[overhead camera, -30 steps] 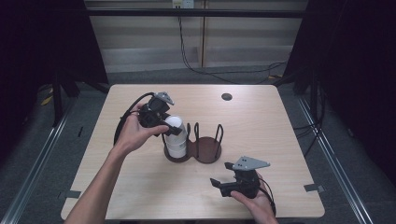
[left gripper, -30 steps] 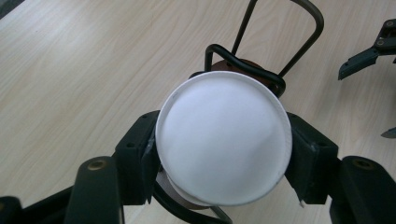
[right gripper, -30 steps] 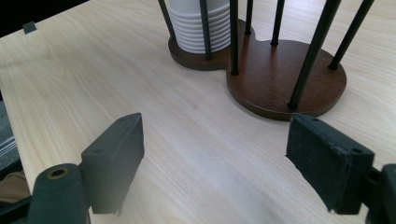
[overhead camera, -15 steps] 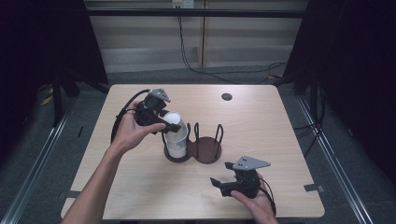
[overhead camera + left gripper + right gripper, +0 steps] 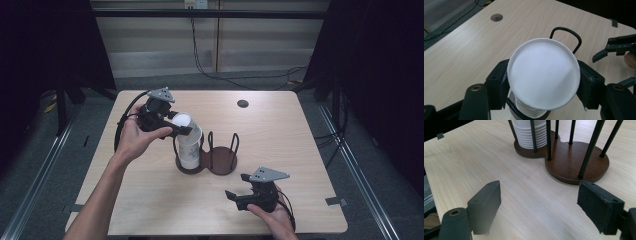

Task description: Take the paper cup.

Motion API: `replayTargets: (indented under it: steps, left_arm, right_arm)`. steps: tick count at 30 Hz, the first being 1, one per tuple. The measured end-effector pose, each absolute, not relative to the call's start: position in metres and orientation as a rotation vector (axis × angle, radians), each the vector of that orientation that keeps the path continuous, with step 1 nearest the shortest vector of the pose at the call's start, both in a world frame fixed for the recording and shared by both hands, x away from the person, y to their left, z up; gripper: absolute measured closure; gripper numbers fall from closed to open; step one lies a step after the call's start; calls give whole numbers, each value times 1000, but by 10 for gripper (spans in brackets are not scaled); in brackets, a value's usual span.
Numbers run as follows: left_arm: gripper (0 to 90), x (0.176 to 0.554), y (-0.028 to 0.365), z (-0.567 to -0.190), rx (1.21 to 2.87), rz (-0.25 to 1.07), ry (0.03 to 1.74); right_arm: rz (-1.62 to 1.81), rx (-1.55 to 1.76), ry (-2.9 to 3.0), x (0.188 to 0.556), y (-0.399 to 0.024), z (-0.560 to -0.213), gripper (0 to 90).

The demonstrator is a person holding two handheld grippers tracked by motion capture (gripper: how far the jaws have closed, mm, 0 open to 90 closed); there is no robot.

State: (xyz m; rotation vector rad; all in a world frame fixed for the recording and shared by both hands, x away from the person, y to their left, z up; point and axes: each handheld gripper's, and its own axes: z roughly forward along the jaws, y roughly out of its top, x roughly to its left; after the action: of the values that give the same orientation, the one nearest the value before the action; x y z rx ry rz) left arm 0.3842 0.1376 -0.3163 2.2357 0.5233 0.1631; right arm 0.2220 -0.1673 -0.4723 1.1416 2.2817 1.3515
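White paper cup [image 5: 543, 75] sits squeezed in the left claw [image 5: 172, 127], above the stack [image 5: 190, 152] in the rack [image 5: 220, 162]. Squeezing harder could crush it. Right claw [image 5: 239, 192] waits open.

My left forearm reaches in from the lower left, angled up and to the right, bare to the elbow. My left hand [image 5: 131, 139] wraps the body of the left tongs [image 5: 180, 131], which point to the right and a little down, grey plate on top, cable looping off behind the wrist. Both pads are pressed in on what sits between them, one on each side. My right hand [image 5: 272, 216] sits low at the near edge, fingers curled under the right tongs [image 5: 235, 190]. Those tongs point left, roughly level, jaws spread wide apart with nothing between them.
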Motion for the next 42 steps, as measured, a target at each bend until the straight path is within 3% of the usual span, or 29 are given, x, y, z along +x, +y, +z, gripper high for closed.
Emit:
replayTargets:
  steps: [13, 24, 42]
  left_arm:
    - [366, 377, 151, -305, 2123, 198, 518]
    - [366, 373, 162, -303, 2023, 135, 514]
    - [367, 351, 184, -303, 1990, 163, 481]
  right_arm:
    - [1342, 1140, 2283, 222, -166, -473, 182]
    - [1338, 1140, 2281, 223, -166, -473, 181]
    - [1343, 1142, 2276, 223, -166, -473, 179]
